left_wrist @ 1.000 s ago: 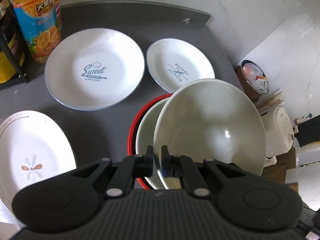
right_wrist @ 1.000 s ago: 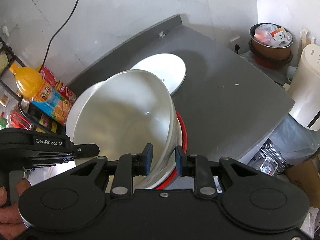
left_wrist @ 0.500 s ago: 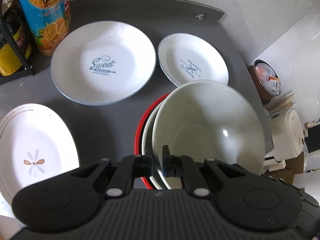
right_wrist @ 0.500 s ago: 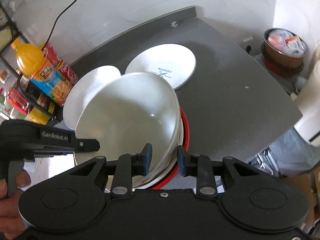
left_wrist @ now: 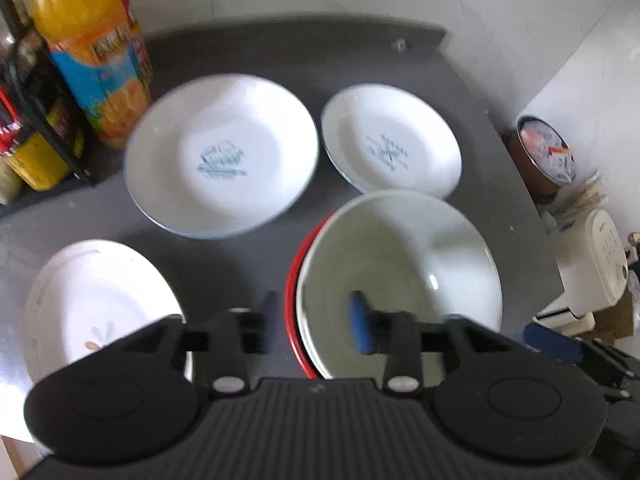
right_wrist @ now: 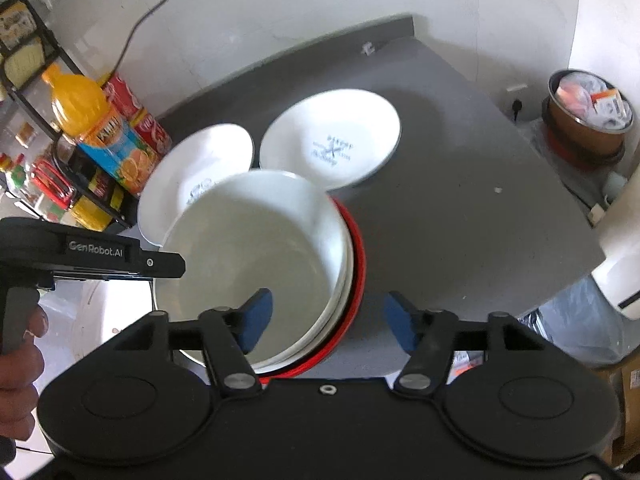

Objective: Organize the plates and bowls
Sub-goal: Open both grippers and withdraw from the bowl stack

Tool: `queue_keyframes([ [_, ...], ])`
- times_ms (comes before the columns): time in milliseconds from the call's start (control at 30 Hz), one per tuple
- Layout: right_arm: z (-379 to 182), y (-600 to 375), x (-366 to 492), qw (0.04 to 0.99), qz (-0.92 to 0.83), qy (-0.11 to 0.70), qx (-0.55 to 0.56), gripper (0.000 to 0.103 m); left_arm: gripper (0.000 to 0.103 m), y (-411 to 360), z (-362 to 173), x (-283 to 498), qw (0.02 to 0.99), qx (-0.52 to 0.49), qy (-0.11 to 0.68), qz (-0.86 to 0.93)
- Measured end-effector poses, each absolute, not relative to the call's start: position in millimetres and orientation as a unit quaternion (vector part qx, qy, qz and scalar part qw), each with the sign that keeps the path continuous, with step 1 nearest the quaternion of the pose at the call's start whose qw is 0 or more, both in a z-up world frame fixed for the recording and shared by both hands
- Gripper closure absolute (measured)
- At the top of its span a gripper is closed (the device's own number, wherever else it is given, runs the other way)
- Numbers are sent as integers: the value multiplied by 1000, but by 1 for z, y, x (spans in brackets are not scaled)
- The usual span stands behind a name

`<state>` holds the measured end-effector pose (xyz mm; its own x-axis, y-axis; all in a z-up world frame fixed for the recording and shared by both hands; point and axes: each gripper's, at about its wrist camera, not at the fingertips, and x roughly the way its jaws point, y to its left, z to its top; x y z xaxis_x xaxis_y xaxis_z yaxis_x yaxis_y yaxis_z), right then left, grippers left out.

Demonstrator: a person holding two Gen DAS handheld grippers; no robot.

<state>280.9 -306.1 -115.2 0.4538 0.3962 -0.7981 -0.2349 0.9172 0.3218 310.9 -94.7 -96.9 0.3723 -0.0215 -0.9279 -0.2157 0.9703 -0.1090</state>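
I have both grippers over the near right part of the dark grey tabletop [left_wrist: 472,92], each with its jaws opening. The left gripper [left_wrist: 316,320] stands astride the near left rim of the pale green glazed bowl [left_wrist: 400,264]; its pads are apart from the rim, so nothing is gripped. The right gripper [right_wrist: 326,318] straddles the near right rim of that same bowl, one blue pad inside, one outside, neither pressing.

The bowl sits nested in a white bowl inside a red-rimmed bowl [right_wrist: 358,264], the stack resting on the table. Beyond it to the far left lies the large white plate with blue lettering [left_wrist: 222,156], and just beside that, to the far right, the smaller white plate with blue lettering [left_wrist: 390,142]. The white oval plate with a flower motif [left_wrist: 100,304] lies near left. An orange juice bottle [left_wrist: 90,48] stands at the far left edge
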Motion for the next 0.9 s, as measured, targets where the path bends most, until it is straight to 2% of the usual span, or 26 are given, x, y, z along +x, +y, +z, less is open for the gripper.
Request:
queue_keyframes([
  [33,-113,-309,281,849,190,486,86,36,47,-95,-93,309,826,-105,549,68],
  [133,-104,-314,284,855,196,472,88,24,36,-92,-85,304,832,-119,535,88],
  [200,-99,-315,288,862,197,460,79,16,32,-87,-80,300,834,-135,526,102],
  [300,-93,-315,295,864,214,449,77,14,28,-81,-71,293,837,-140,512,134],
  [667,-77,-302,312,865,248,427,88,3,23,-50,-46,274,840,-165,475,203],
  [900,-71,-278,321,869,250,418,91,1,23,-25,-47,279,841,-173,469,208],
])
